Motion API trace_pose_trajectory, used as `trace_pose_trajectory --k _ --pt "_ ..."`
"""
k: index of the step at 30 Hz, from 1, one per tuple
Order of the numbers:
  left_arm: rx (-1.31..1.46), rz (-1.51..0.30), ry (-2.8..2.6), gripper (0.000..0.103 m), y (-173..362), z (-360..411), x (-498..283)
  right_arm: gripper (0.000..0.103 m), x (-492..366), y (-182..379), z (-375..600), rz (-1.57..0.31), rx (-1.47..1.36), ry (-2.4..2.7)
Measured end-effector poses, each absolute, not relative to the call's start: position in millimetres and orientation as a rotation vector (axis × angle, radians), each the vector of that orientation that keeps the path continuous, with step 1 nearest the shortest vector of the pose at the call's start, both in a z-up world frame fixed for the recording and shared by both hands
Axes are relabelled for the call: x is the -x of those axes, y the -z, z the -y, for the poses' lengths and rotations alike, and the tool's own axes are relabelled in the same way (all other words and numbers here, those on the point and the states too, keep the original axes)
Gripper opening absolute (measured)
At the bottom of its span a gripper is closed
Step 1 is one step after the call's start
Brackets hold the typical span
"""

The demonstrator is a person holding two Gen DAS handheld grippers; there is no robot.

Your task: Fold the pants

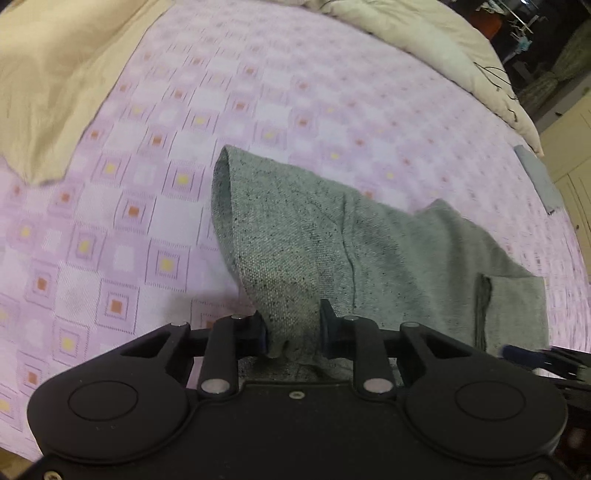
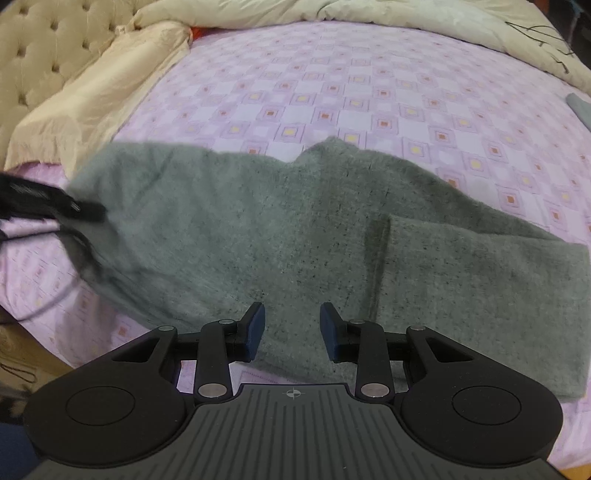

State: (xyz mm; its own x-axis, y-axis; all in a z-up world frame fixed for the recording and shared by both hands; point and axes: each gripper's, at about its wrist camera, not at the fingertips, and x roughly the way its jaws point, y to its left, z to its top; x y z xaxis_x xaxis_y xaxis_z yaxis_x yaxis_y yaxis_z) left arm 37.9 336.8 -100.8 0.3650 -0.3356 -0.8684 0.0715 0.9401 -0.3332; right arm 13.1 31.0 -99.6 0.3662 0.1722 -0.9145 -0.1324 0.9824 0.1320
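The grey speckled pants [image 2: 280, 229] lie across the pink checked bed sheet [image 2: 332, 92], with their right part folded over into a flat double layer [image 2: 480, 295]. My left gripper [image 1: 293, 328] is shut on the left end of the pants [image 1: 295, 251] and holds it lifted off the sheet, so the cloth drapes down to the right. It shows blurred at the left edge of the right wrist view [image 2: 48, 203]. My right gripper [image 2: 291, 325] is open and empty, just above the near edge of the pants.
A beige pillow [image 2: 92, 99] and tufted headboard [image 2: 40, 48] are at the left. A crumpled beige duvet [image 2: 424, 18] lies along the far side. A small grey cloth [image 2: 580, 107] sits at the sheet's right edge. A black cable [image 2: 55, 295] hangs at the left.
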Motion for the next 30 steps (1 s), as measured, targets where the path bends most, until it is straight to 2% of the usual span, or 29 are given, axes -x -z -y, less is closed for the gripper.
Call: trace_pose_trajectory --k 1,3,4,8,12,15,23,25,30 --pt "0.251 -1.163 0.266 0.032 97.2 -335.3 -36.8 0.029 -12.7 107.9 -31.9 -1.196 -0.03 -0.188" --pt "0.262 -1.151 0.261 0.032 90.6 -334.8 -32.5 0.017 -12.3 133.0 -35.8 -1.279 -0.011 -0.178" --pt "0.276 -1.15 0.26 0.031 89.0 -334.9 -31.0 0.007 -9.7 148.8 -37.8 -1.344 -0.006 -0.186" --pt "0.265 -1.136 0.248 0.031 85.8 -328.4 -26.8 0.006 0.5 148.3 -37.0 -1.354 0.006 -0.233" --pt "0.264 -1.123 0.243 0.031 82.7 -328.8 -24.8 0.006 -8.8 101.4 -16.0 -1.189 -0.039 -0.197" --pt "0.249 -1.115 0.241 0.031 81.4 -327.0 -20.8 0.006 -41.0 86.6 1.5 -1.113 -0.079 -0.174" --pt "0.218 -1.089 0.227 0.031 73.4 -320.4 -8.3 0.006 -144.2 141.4 4.4 -1.133 -0.071 -0.136" --pt "0.204 -1.075 0.226 0.031 69.9 -316.5 -5.9 0.002 -158.7 158.7 5.3 -1.161 -0.067 -0.106" --pt "0.206 -1.049 0.204 0.031 60.6 -307.0 -0.5 0.004 -158.7 148.1 3.9 -1.118 -0.062 -0.117"
